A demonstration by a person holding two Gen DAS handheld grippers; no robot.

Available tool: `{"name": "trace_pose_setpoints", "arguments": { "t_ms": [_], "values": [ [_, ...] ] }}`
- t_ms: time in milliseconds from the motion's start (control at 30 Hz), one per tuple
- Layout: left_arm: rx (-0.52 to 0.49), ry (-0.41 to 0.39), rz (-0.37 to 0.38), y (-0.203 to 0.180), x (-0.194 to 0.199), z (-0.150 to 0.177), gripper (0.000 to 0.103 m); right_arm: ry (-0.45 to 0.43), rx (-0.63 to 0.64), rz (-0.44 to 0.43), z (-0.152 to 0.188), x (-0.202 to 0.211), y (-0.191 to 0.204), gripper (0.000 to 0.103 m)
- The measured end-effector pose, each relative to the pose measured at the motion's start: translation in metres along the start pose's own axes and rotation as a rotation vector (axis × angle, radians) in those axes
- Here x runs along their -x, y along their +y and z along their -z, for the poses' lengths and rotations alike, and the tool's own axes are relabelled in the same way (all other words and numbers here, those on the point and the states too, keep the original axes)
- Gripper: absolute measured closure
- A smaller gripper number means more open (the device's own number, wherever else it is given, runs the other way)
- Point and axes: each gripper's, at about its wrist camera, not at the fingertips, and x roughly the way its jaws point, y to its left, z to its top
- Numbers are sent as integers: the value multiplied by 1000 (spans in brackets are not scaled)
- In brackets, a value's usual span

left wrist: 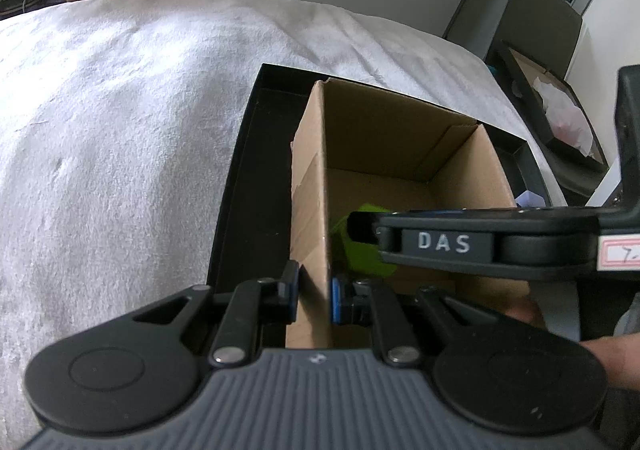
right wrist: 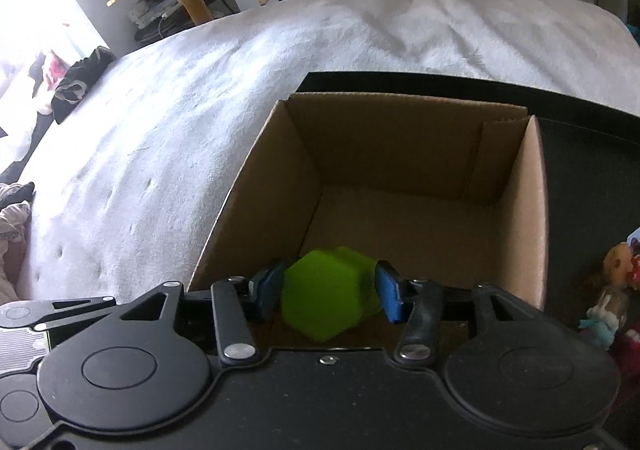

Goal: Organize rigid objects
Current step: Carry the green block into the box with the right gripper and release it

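The right gripper grasps a green block between its blue pads, just inside the near wall of the cardboard box, above its floor. The left gripper is clamped on the box's left wall, steadying it. The block lies straight ahead of the right gripper, and its long axis is unclear. Only the left wrist view shows that wall pinch. The box sits in a black tray on the bed.
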Motion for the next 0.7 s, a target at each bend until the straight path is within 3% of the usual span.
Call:
{"name": "trace_pose_setpoints", "arguments": {
  "t_ms": [200, 267, 333, 400, 500, 700],
  "values": [
    [-7, 22, -8, -3, -2, -4, 89, -10, -14, -3, 0, 17, -8, 52],
    [3, 44, 9, -2, -1, -7, 82, -14, -19, -9, -1, 26, -11, 52],
    [-2, 52, 21, -2, 1, -8, 63, -31, -38, -25, -1, 39, -17, 50],
    [-26, 42, 12, -6, 5, -8, 53, -53, -45, -28, -2, 52, -22, 47],
    [-41, 39, 1, -9, 9, -9, 46, -82, -57, -31, -1, 70, -32, 44],
    [-85, 18, -48, -20, 17, -9, 32, -137, -50, -2, 9, 98, -51, 26]
  ]
}}
